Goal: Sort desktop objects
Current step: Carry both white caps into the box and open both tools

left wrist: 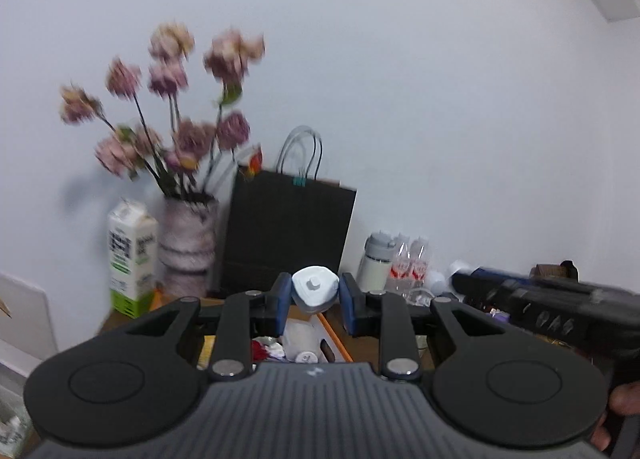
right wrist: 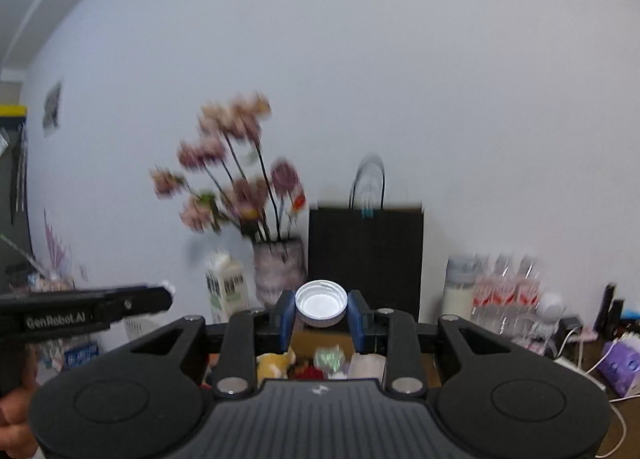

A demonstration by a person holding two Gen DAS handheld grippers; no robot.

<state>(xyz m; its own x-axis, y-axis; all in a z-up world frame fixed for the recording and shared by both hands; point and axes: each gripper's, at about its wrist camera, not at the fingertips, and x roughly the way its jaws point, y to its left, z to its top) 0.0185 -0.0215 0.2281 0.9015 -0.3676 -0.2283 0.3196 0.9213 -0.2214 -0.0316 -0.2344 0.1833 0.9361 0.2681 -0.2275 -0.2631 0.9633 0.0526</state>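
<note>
Between the left gripper (left wrist: 315,295) fingers (left wrist: 282,295) sits a white bottle (left wrist: 315,289), seen end-on with its small nozzle facing the camera; blue pads clamped on both its sides, bottle held up above the surface. Right gripper (right wrist: 321,309) fingers (right wrist: 286,313) clamped on a white cap (right wrist: 321,302), open side toward the camera, also held in the air. Both views motion-blurred.

Below the left gripper: an orange-edged tray (left wrist: 334,335) holding mixed small items, too blurred to name. Below the right gripper: a cardboard box (right wrist: 304,339) with a yellow plush toy (right wrist: 275,363) and other small bits inside.

Against the wall, left to right: milk carton (left wrist: 130,257), patterned vase (left wrist: 187,243) with pink flowers (left wrist: 172,99), black paper bag (left wrist: 286,237), grey-lidded flask (left wrist: 376,265), clear bottles with red labels (left wrist: 412,263). Carton stands just beside the vase; bag just beside the vase on the other side.

Right gripper body shows at the right edge of the left wrist view, left gripper body at the left edge of the right wrist view. White cables (right wrist: 576,343) and a purple pack (right wrist: 624,367) lie far right on the surface (right wrist: 628,407).
</note>
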